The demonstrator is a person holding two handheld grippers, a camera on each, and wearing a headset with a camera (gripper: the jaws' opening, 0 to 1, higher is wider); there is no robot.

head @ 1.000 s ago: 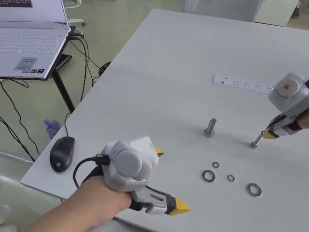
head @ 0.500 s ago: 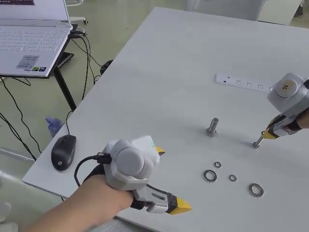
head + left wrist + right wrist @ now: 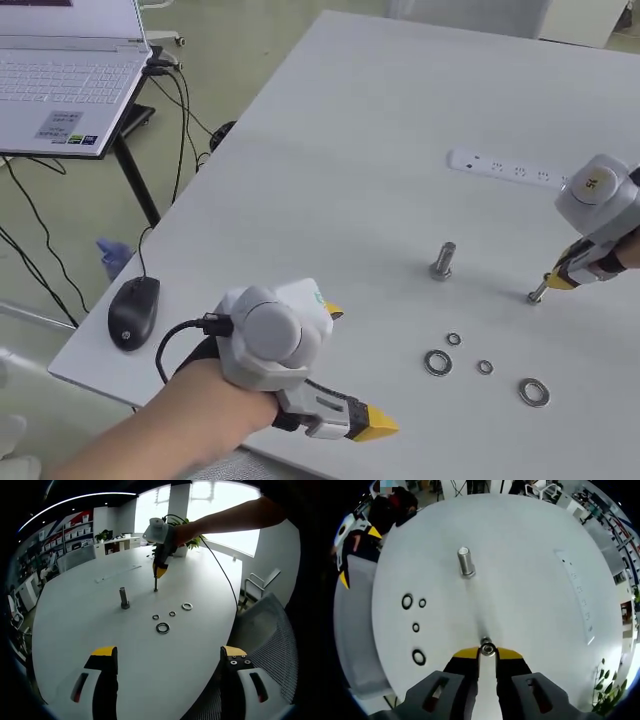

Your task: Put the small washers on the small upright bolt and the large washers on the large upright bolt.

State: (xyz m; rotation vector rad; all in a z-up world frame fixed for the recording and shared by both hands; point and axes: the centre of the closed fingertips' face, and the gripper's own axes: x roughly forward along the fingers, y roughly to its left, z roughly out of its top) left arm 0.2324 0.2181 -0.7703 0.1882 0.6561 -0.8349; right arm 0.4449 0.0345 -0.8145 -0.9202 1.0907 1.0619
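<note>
Washers (image 3: 437, 362) number four, bolts (image 3: 443, 261) two; right gripper (image 3: 487, 654) grasps small bolt (image 3: 537, 294), left gripper (image 3: 168, 652) released

A white table (image 3: 330, 170) fills most of the frame. On it lie a power strip (image 3: 505, 170) at upper right, a large bolt (image 3: 443, 261) and a small bolt (image 3: 537, 293) at mid right, two large washers (image 3: 437, 362) and two small washers (image 3: 454, 339) below them, and a mouse (image 3: 132, 311) at lower left.

Open tabletop (image 3: 340, 170) around washers (image 3: 437, 362); large bolt (image 3: 443, 261) top clear; right gripper (image 3: 548, 283) clamps small bolt (image 3: 535, 295) top.

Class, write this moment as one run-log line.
left gripper open | right gripper shut on small bolt | large bolt upright | four washers on table
</note>
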